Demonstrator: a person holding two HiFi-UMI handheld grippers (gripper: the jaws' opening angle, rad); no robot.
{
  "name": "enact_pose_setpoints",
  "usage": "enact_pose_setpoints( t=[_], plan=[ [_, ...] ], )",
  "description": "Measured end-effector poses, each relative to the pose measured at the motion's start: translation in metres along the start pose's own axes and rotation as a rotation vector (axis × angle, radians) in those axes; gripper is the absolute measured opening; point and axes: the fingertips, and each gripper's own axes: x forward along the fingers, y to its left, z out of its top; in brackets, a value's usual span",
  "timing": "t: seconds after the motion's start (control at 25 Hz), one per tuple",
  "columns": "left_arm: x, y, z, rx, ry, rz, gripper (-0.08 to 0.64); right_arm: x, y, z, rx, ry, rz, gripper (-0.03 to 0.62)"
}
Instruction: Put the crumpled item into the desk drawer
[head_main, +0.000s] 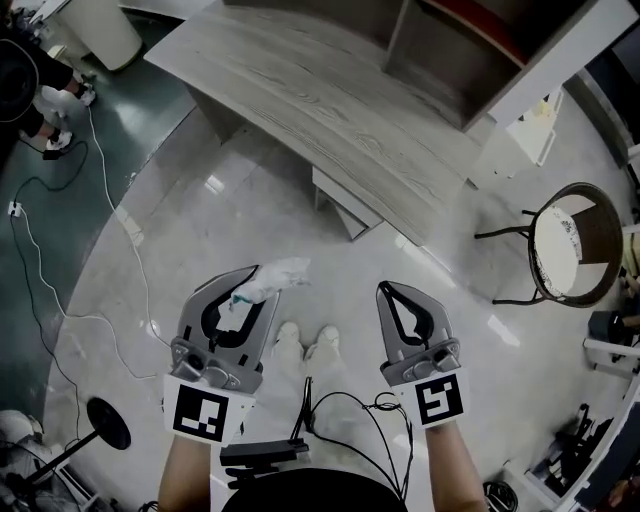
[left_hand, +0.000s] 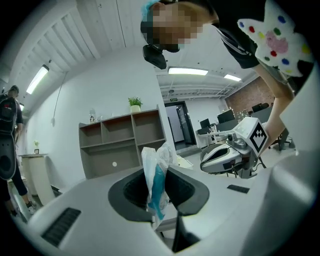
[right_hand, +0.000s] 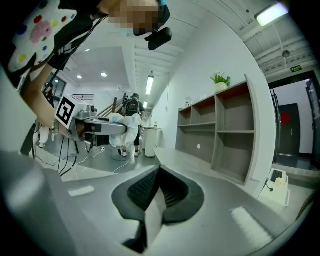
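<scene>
Lower left of the head view, left gripper pinches the crumpled item; right gripper pressed together, nothing inside.

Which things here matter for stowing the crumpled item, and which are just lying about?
Job: crumpled item, clamped in left gripper; desk; its drawer; right gripper, shut and empty.
Lying about: chair; white bin; shelf unit; potted plant.
</scene>
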Motion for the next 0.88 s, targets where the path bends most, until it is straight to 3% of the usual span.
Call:
enact_pose_setpoints(
  t=[0.32, 0.68, 0.88],
  plan=[
    [0.013, -0.001, -0.069, -0.046, 0.034, -0.017, 0.069, 0.040, 0.015, -0.062, 0.028, 0.024, 0.055, 0.010],
    [0.034, -0.002, -0.144, -0.065, 0.070, -0.025, 0.069, 0.072, 0.007, -0.151, 0.119, 0.096, 0.068, 0.010],
    [0.043, 0.007, -0.177, -0.063, 0.086, -0.023, 0.069, 0.099, 0.003, -0.190, 0.218, 0.083, 0.056, 0.011]
  ],
)
